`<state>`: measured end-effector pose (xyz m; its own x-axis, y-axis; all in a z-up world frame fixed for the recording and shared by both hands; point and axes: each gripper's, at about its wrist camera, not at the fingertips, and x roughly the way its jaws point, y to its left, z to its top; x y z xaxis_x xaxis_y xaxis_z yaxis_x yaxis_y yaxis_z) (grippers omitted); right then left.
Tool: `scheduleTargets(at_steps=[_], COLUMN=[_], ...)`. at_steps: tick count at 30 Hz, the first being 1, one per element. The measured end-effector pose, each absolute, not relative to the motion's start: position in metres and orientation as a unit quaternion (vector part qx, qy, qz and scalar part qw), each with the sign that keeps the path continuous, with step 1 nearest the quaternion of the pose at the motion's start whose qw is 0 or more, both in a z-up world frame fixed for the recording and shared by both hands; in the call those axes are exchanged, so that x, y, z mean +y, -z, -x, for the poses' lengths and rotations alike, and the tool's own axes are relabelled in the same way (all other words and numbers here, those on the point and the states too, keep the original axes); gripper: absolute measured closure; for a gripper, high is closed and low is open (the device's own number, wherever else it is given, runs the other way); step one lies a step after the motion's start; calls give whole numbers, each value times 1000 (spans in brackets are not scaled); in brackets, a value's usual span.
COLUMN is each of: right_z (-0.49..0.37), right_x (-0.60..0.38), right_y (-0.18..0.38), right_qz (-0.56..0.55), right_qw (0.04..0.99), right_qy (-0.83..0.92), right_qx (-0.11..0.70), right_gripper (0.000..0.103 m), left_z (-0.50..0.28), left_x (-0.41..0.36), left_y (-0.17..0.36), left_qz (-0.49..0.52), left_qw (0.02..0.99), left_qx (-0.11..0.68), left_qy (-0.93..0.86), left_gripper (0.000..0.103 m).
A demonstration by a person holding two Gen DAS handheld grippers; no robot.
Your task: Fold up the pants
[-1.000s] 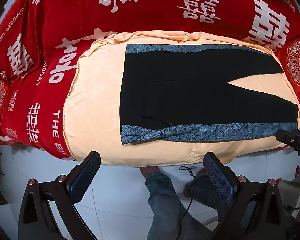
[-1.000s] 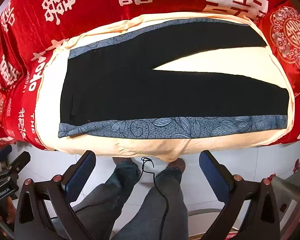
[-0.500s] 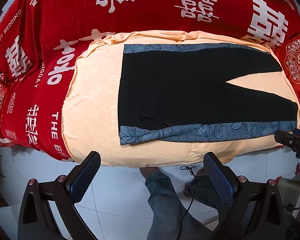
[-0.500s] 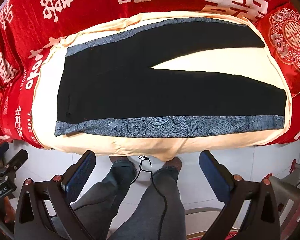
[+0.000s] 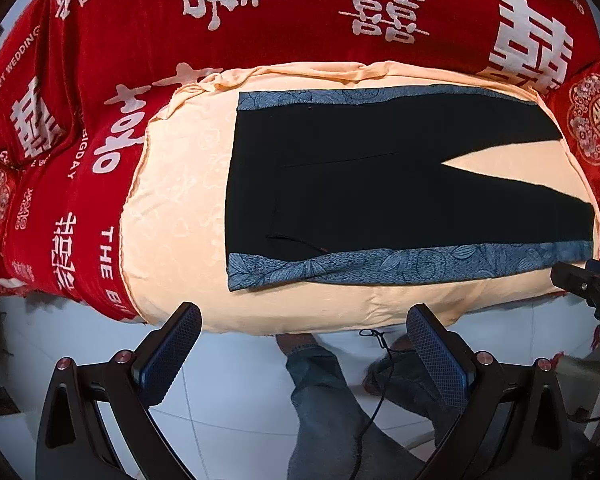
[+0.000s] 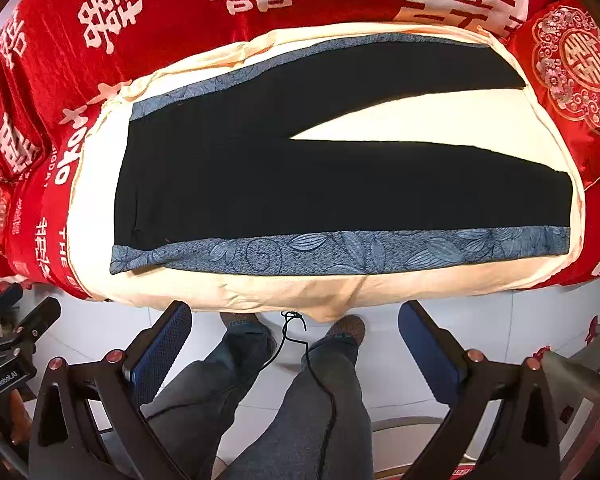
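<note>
Pants (image 5: 380,184) lie spread flat on a peach cloth (image 5: 172,216) in the left wrist view, black with a blue leaf-patterned band along each outer seam. The waist end is to the left and the two legs run to the right, parting in a narrow wedge where the peach cloth shows through. The cloth covers part of a bed under a red bedspread (image 5: 300,12) printed with white double-happiness characters and English words. The left hand-held gripper (image 5: 304,344) hangs over the white tiled floor (image 5: 228,384) just short of the bed edge, its two blue-padded fingers wide apart with nothing between them. Below it are the person's legs in grey-blue trousers (image 5: 324,400) and a thin black cord. At the right edge, part of the other tool juts in near the leg ends.

From the right wrist view the pants (image 6: 300,184) look the same: flat, waist left, near leg along the front edge of the peach cloth (image 6: 420,120), far leg angled away. The right hand-held gripper (image 6: 296,344) is also off the bed, fingers spread and empty, above the person's two legs (image 6: 260,392) and feet. A red embroidered cushion (image 6: 580,68) sits at the upper right. The left tool shows at the far left edge.
</note>
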<state>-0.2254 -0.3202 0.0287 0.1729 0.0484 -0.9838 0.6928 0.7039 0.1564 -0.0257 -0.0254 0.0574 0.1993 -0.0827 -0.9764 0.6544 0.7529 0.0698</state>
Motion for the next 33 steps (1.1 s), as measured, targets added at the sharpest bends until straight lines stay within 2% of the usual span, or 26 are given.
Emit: scheduleTargets(at_steps=[13,20,25,33], right_z=[244,260,263,235], right_x=[-322,-318,-305,-263], right_y=[-31,-21,-2,66], right_qz=[-296,-341,-372,-423], right_qw=[707,690,675,650], right_qy=[204,212,227,202], right_qx=[609,601,595,599], right_gripper=[0,0,0,0], left_z=[59,59,18,-78], left_x=[-24,-15,1,23], left_y=[-67,-59,-37,13], left_qz=[-229,-238,-206,-184], left_qw=[742,730,717,734], left_qx=[586,598,626,603], left_qy=[232,229,228,253], left_gripper=[0,0,0,0])
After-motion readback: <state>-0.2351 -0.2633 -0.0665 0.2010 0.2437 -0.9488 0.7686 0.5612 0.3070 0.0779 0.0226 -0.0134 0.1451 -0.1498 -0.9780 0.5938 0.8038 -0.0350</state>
